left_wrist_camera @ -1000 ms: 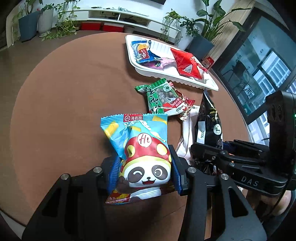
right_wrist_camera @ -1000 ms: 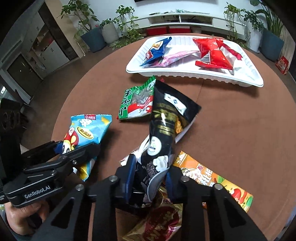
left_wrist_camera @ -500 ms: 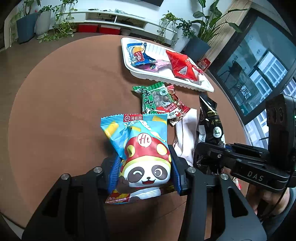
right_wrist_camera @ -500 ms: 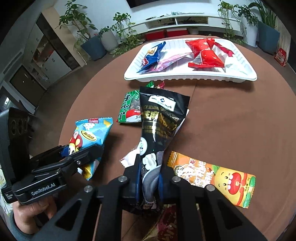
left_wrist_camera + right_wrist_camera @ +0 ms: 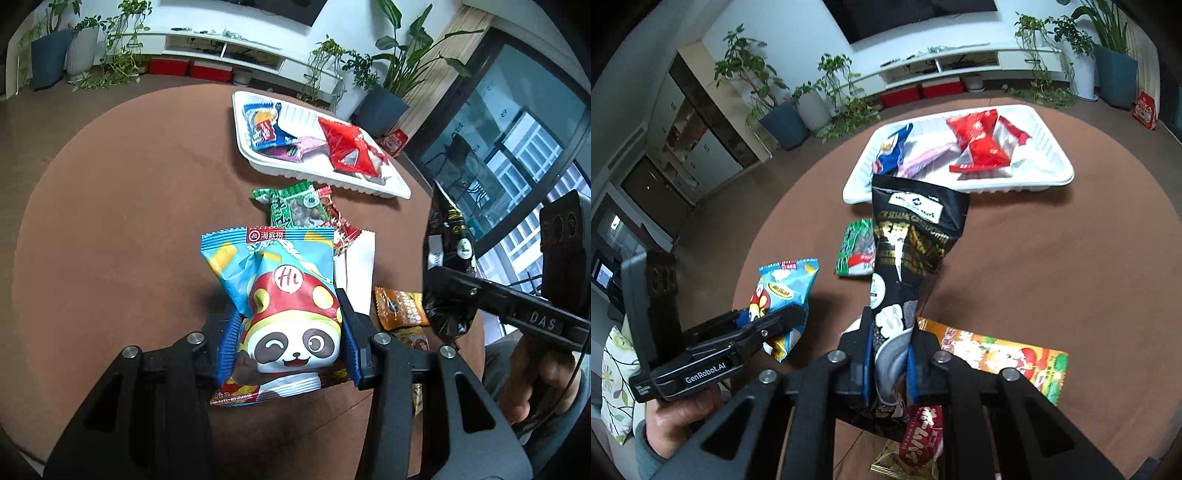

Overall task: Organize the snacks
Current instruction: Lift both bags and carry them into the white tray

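i judge the sorting partly done. the white tray (image 5: 1054,155) at the far side of the round brown table (image 5: 110,206) already holds a blue packet (image 5: 264,127), a pink packet (image 5: 301,147) and a red packet (image 5: 979,146), with bare room left at its right end.

two more are in hand. my left gripper (image 5: 288,343) is clamped on the panda snack bag (image 5: 280,295), its blue pads squeezing the bag's lower half. my right gripper (image 5: 888,363) is pinched tight on the bottom of the black pouch (image 5: 912,236), which stands up off the table and leans toward the tray. neither is in the tray yet.

left on the table: the green nut packet (image 5: 295,210) just short of the tray's near rim with a small red-and-white wrapper (image 5: 341,229) against it, a white sachet (image 5: 356,273) beside the panda bag, the long orange packet (image 5: 1001,356) and a red and gold wrapper (image 5: 919,439) close under my right gripper. so i reckon at least five loose ones remain after these two.

the path to the tray looks open; the green packet lies on the straight line but low. the two grippers sit close side by side, so i'd watch they don't knock together. potted plants and a low white shelf stand well beyond the table.
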`<move>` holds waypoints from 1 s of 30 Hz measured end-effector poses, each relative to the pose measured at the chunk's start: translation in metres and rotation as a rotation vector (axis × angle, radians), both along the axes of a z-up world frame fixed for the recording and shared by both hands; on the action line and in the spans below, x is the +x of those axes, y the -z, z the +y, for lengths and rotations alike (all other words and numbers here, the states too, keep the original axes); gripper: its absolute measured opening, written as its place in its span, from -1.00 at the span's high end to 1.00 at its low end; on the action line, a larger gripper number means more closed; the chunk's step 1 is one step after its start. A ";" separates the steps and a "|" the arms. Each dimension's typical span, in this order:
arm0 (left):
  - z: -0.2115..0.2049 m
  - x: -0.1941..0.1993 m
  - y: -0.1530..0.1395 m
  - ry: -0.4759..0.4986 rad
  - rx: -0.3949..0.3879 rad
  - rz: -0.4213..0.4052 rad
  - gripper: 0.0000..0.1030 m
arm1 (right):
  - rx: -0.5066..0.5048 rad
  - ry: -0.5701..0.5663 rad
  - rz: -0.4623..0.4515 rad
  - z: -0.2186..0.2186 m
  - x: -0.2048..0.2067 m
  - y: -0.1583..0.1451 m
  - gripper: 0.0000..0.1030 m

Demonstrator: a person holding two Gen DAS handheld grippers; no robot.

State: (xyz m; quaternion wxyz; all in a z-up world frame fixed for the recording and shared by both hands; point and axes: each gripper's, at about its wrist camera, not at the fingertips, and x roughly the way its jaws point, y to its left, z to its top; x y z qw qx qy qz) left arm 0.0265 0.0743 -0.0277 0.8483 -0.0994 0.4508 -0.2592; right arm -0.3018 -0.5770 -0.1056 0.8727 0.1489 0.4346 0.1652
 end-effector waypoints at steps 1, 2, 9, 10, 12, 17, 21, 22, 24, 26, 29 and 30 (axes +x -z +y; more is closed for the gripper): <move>0.001 -0.001 -0.002 0.002 -0.012 -0.005 0.16 | 0.005 0.006 -0.007 -0.004 -0.001 -0.002 0.69; 0.002 -0.002 -0.004 0.006 -0.029 -0.011 0.16 | 0.009 0.010 -0.011 -0.007 -0.002 -0.004 0.70; 0.004 -0.007 -0.022 -0.004 -0.033 -0.045 0.16 | 0.037 0.068 -0.057 -0.043 0.001 -0.020 0.70; 0.005 -0.007 -0.027 -0.006 -0.044 -0.050 0.16 | 0.037 0.077 -0.064 -0.049 0.003 -0.022 0.70; 0.008 -0.007 -0.036 -0.002 -0.052 -0.062 0.16 | 0.040 0.097 -0.080 -0.061 0.008 -0.029 0.70; -0.004 0.013 -0.074 0.022 0.000 -0.123 0.16 | 0.037 0.132 -0.139 -0.084 0.026 -0.052 0.70; -0.018 0.037 -0.104 0.050 0.011 -0.166 0.16 | 0.039 0.133 -0.183 -0.093 0.059 -0.073 0.70; -0.025 0.047 -0.111 0.054 0.027 -0.177 0.16 | 0.040 0.133 -0.188 -0.094 0.065 -0.076 0.70; -0.038 0.066 -0.122 0.063 0.036 -0.180 0.16 | 0.036 0.119 -0.196 -0.093 0.091 -0.080 0.69; -0.051 0.080 -0.127 0.075 0.044 -0.176 0.16 | 0.031 0.103 -0.192 -0.091 0.110 -0.080 0.70; -0.075 0.107 -0.127 0.086 0.069 -0.157 0.16 | -0.030 0.067 -0.173 -0.082 0.151 -0.073 0.70; -0.083 0.117 -0.124 0.086 0.075 -0.149 0.16 | -0.055 0.061 -0.166 -0.081 0.161 -0.068 0.70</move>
